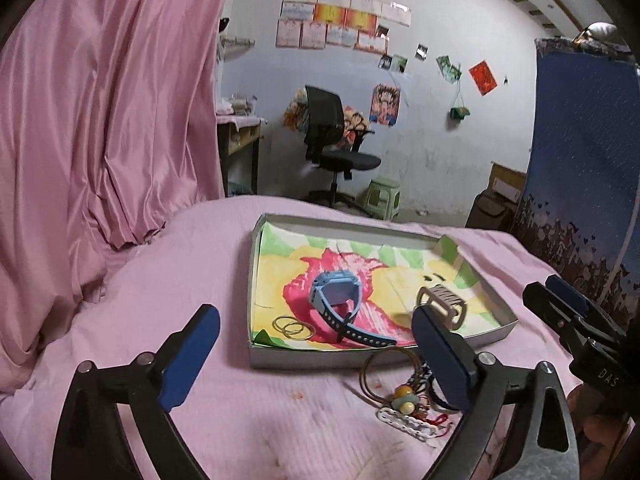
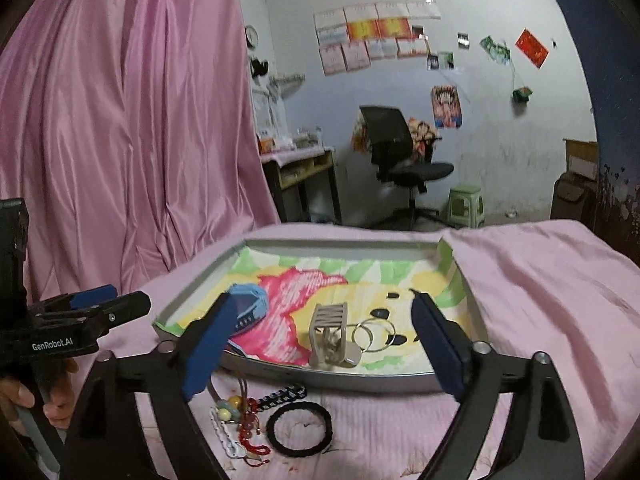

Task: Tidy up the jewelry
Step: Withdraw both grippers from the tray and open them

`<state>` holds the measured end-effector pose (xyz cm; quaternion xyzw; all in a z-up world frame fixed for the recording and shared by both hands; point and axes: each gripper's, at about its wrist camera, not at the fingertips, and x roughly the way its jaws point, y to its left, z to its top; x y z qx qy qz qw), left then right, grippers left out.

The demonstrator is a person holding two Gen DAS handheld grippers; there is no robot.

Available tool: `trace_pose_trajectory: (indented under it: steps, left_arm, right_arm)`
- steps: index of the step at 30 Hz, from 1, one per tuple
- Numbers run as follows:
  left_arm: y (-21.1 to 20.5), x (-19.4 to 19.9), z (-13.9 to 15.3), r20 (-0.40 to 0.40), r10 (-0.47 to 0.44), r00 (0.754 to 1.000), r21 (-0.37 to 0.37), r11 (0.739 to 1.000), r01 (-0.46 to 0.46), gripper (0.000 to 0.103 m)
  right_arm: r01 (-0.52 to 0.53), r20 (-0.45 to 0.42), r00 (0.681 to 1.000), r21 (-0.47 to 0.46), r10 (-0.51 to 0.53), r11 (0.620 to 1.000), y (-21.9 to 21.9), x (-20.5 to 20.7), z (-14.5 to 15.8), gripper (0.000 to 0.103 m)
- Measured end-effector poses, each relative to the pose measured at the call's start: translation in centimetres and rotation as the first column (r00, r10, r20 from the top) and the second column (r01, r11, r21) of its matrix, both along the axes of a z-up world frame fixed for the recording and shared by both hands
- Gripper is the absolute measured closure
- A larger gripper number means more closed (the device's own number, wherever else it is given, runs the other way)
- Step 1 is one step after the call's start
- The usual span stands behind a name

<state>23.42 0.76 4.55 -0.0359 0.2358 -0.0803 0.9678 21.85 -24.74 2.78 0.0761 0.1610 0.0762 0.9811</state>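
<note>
My left claw (image 1: 316,354) hangs with fingers spread wide, gripping nothing, over the pink bedspread (image 1: 200,264); at its 12 o'clock the shallow tray (image 1: 256,354) holds thin gold rings (image 1: 292,327), a blue watch (image 1: 340,300) and a beige watch (image 1: 442,305). Loose bracelets (image 2: 248,420) and a black band (image 2: 299,429) lie outside the tray's near wall. My right claw (image 2: 324,350), at 3 o'clock, is likewise spread apart, unladen.
</note>
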Motion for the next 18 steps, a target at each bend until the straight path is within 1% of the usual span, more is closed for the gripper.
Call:
trace_pose_trajectory:
  steps: [3,5,9,10,12,15,18]
  left_arm:
    - [-0.1,-1.1,0.2,0.026,-0.003,1.000,-0.007,1.000,0.004,0.003]
    - [-0.1,-1.7,0.4,0.038,-0.012,0.999,-0.014,1.000,0.013,0.001]
    - [-0.1,-2.8,0.4,0.052,-0.023,0.998,-0.037,0.999,0.025,0.000]
    - [0.0,-3.0,0.4,0.052,-0.026,0.998,-0.039,0.999,0.028,0.000]
    - [-0.2,-3.5,0.2,0.044,-0.032,0.999,-0.032,0.999,0.033,0.000]
    - [-0.5,-3.9,-0.3,0.023,-0.043,0.999,-0.003,0.999,0.043,0.000]
    - [-0.8,-3.9,-0.9,-0.018,-0.056,0.998,0.015,0.998,0.056,0.000]
  right_arm:
    - [0.001,0.021,1.000,-0.005,0.000,1.000,0.0,-1.0,0.5,0.016]
    - [0.003,0.034,0.999,-0.012,-0.003,1.000,-0.1,-1.9,0.7,0.011]
    - [0.002,0.051,0.999,-0.027,-0.001,1.000,-0.3,-3.3,0.9,0.008]
    - [0.002,0.052,0.999,-0.031,0.000,1.000,-0.3,-3.7,1.0,0.005]
    - [0.003,0.055,0.998,-0.041,-0.001,0.999,-0.3,-4.3,1.0,0.002]
    - [0.001,0.039,0.999,-0.065,0.001,0.998,-0.2,-4.9,0.9,0.002]
    - [-0.006,0.018,1.000,-0.077,0.008,0.997,-0.4,-5.4,0.7,0.002]
